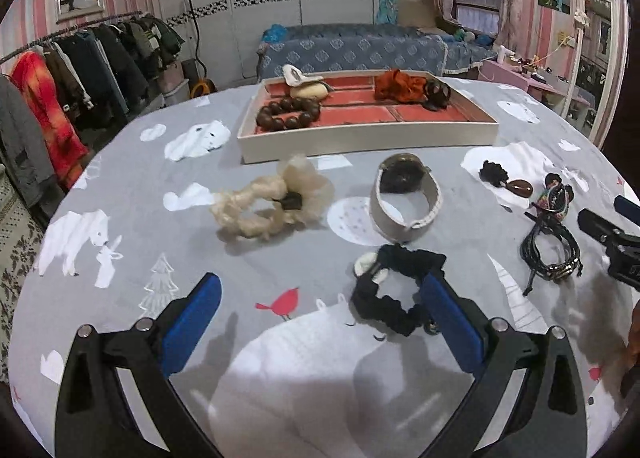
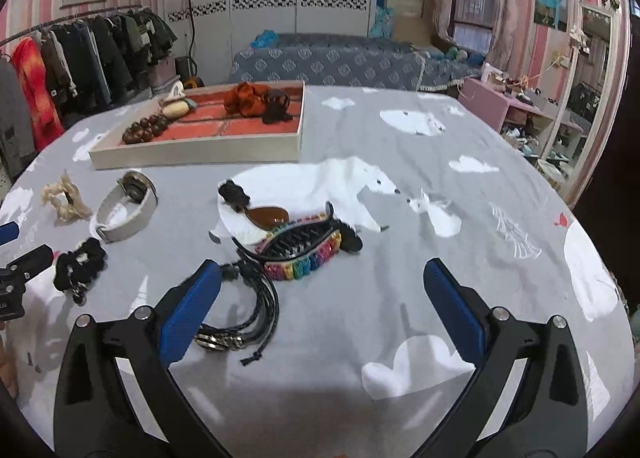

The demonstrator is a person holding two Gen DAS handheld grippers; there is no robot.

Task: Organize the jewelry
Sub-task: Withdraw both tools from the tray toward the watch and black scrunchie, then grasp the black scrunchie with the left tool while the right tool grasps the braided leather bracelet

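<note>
1. Left gripper [image 1: 320, 322], seen through its own wrist camera, hangs with its blue-padded jaws spread wide above the grey printed bedspread [image 1: 120, 186], gripping nothing. A black scrunchie [image 1: 394, 290] lies just ahead of it, against the inner face of the right-hand fingertip [image 1: 450, 318]. Farther ahead rest a cream scrunchie [image 1: 272, 198] to the left and a white-strapped watch [image 1: 406, 200] almost straight on.

2. Beyond those sits the jewelry tray [image 1: 368, 134], red-lined and white-walled, holding a brown bead bracelet [image 1: 288, 112] at its near left, a pale stone-like piece behind that, and an orange scrunchie [image 1: 400, 86] toward the back right. Off to the gripper's right lie a black cord bracelet [image 1: 552, 254] and a brown drop pendant [image 1: 520, 188].

3. Right gripper [image 2: 322, 298], in its wrist view, is likewise wide open and empty over the bedspread. The black cord bracelet [image 2: 240, 318] lies just beside the left fingertip [image 2: 188, 310], partly hidden behind it. Just ahead and slightly left sits a rainbow-beaded hair claw [image 2: 304, 250], with the brown drop pendant [image 2: 270, 216] beyond it.

4. Far ahead-left stands the jewelry tray [image 2: 196, 152]; the watch [image 2: 128, 206] and black scrunchie [image 2: 80, 262] lie well to the left.
</note>
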